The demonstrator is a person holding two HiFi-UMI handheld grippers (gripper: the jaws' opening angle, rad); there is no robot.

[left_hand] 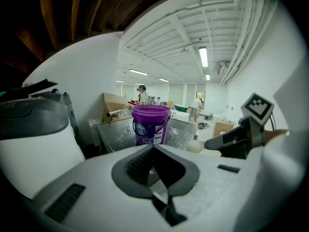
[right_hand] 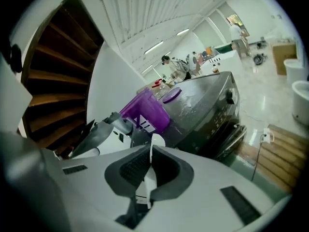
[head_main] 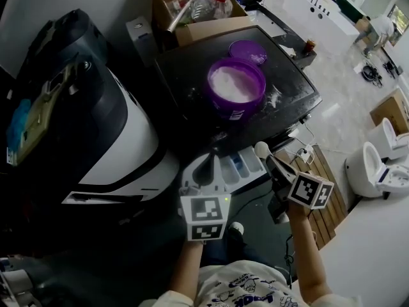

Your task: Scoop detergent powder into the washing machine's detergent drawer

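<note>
A purple bucket (head_main: pixel 235 85) of white powder stands open on the dark washing machine top (head_main: pixel 291 88), its lid (head_main: pixel 248 51) lying behind it. Below the front edge the detergent drawer (head_main: pixel 243 167) is pulled out. My left gripper (head_main: pixel 204 168) hovers at the drawer's left end, jaws shut with nothing between them (left_hand: pixel 153 148). My right gripper (head_main: pixel 273 165) is shut on the handle of a white scoop (head_main: pixel 261 149), whose bowl sits just above the drawer's right end. In the right gripper view the scoop (right_hand: pixel 155 141) points toward the bucket (right_hand: pixel 145 111).
A large black-and-white appliance (head_main: pixel 96 126) fills the left. An open cardboard box (head_main: pixel 192 8) of clutter stands behind the washer. A wooden slat platform (head_main: pixel 323 184), a cable with a plug (head_main: pixel 305 153) and white toilets (head_main: pixel 377 165) are on the right.
</note>
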